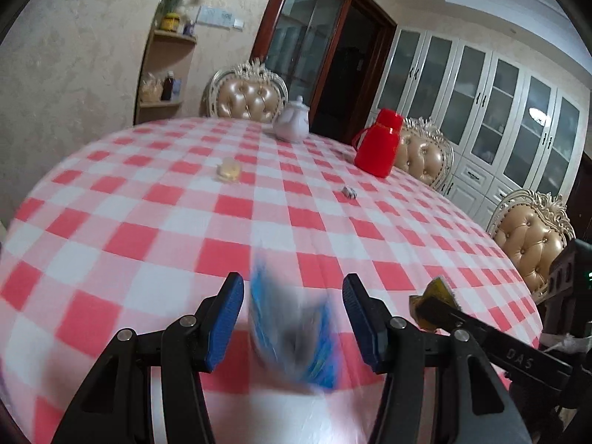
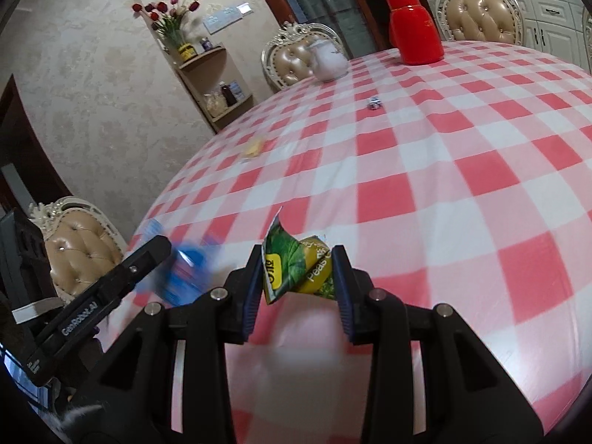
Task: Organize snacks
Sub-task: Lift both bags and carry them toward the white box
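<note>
We have two snack packets in hand's reach at the near edge of the table. The blue packet (image 1: 292, 336) shows only as a blur between the left gripper (image 1: 293, 323) fingers, whose jaws stand wide with clear gaps on both sides of it, so we judge it is loose, either just let go or about to be taken; we cannot tell whether it rests on the tablecloth (image 1: 155, 222) or is in the air. The green pea packet (image 2: 296, 264) sits crumpled between the blue pads of the right gripper (image 2: 296, 290), the jaws narrowed onto it and holding it above the cloth. Farther out on the checked cloth lie a pale yellow snack (image 1: 228, 171) and a small wrapped sweet (image 1: 349, 191), well apart from each other, and beyond them the white teapot (image 1: 292, 123) and the red flask (image 1: 378, 143) near the far edge. We read the step as gathering the packets together at the near side, with two small items not yet collected. The next move calls for setting the pea packet down beside the blue one without crushing it, then reaching across for the yellow snack, keeping clear of the teapot.
</note>
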`<state>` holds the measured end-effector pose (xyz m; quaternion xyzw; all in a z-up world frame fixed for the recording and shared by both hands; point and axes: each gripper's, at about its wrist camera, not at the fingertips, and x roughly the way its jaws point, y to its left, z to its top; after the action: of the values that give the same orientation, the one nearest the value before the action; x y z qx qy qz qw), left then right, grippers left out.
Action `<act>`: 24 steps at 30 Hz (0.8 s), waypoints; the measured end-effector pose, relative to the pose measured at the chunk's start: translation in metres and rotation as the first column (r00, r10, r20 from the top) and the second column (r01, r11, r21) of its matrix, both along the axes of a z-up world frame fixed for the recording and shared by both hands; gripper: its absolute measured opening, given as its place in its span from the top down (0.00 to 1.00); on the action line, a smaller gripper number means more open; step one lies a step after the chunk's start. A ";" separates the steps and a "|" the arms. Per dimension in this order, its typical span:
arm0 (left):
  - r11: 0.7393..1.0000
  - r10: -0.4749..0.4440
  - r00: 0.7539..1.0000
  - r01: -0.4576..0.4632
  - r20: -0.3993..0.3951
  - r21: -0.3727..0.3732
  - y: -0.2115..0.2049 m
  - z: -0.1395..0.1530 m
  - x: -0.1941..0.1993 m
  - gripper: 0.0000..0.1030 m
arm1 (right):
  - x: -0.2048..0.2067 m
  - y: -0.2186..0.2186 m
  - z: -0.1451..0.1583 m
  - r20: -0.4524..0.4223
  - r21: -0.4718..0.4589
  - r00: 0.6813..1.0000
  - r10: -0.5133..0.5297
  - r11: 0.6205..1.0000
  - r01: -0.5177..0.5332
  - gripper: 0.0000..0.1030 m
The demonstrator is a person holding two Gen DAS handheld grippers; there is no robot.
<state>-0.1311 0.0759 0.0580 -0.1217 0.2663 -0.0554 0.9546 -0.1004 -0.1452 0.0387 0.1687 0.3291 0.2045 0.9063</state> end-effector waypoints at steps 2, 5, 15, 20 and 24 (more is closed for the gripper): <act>1.000 0.009 1.000 -0.009 0.018 0.018 0.005 0.011 -0.013 0.45 | -0.008 0.005 0.000 0.002 0.013 1.000 0.012 1.000 -0.012 0.62; 0.999 0.028 0.998 -0.031 0.062 0.042 0.014 0.025 -0.033 0.45 | -0.016 0.012 0.000 0.003 0.042 0.999 0.032 0.999 -0.032 0.62; 0.998 -0.047 0.990 0.053 -0.133 0.040 0.015 -0.001 -0.009 0.15 | -0.017 0.010 -0.002 -0.013 0.064 1.000 0.015 0.998 -0.015 0.62; 0.968 -0.056 0.961 0.120 -0.272 0.221 -0.023 -0.032 0.030 0.15 | -0.019 0.011 -0.001 0.002 0.058 1.000 0.017 0.998 -0.017 0.62; 0.968 -0.056 0.940 0.135 -0.337 0.214 -0.025 -0.047 0.047 0.23 | -0.020 0.010 -0.001 0.008 0.056 1.000 0.022 0.998 -0.023 0.62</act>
<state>-0.0838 0.0508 0.0106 -0.0028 0.4318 -0.0492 0.9006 -0.1207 -0.1349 0.0380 0.1897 0.3217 0.2245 0.9001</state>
